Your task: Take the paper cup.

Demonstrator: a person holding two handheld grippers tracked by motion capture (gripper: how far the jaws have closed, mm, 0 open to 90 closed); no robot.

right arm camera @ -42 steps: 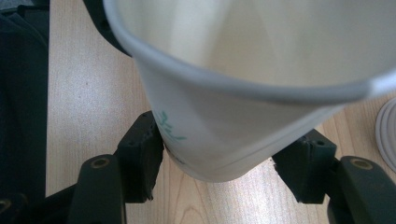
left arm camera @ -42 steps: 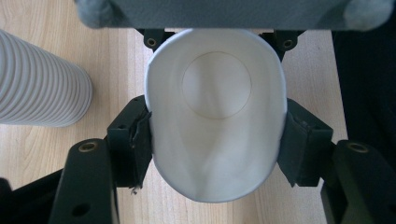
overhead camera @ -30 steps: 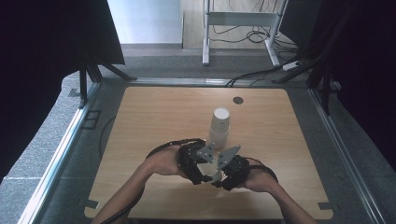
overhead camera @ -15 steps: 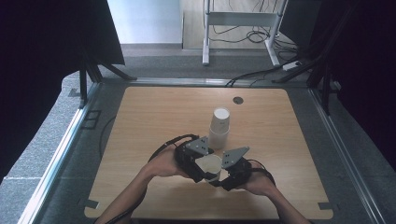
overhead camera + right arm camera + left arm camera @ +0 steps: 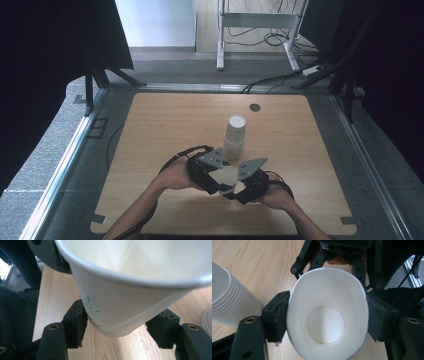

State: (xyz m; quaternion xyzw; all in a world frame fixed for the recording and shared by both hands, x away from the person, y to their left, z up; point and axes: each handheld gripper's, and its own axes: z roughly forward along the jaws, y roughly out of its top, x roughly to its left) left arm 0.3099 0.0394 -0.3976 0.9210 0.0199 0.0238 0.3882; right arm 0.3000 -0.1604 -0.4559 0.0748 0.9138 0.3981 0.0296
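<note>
Item: paper cup, at six o'clock on the tabletop, below the cup stack. Right gripper jaws are clamping its base; left gripper jaws, just closing, are squeezing its rim oval. Risk: overtightening is likely creasing the wall.

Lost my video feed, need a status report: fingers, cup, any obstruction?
Left gripper just closed on white paper cup, rim squeezed oval. Right gripper shut on its base. Stack of white paper cups stands close behind, apart.

White paper cup with green print; black gripper.
</note>
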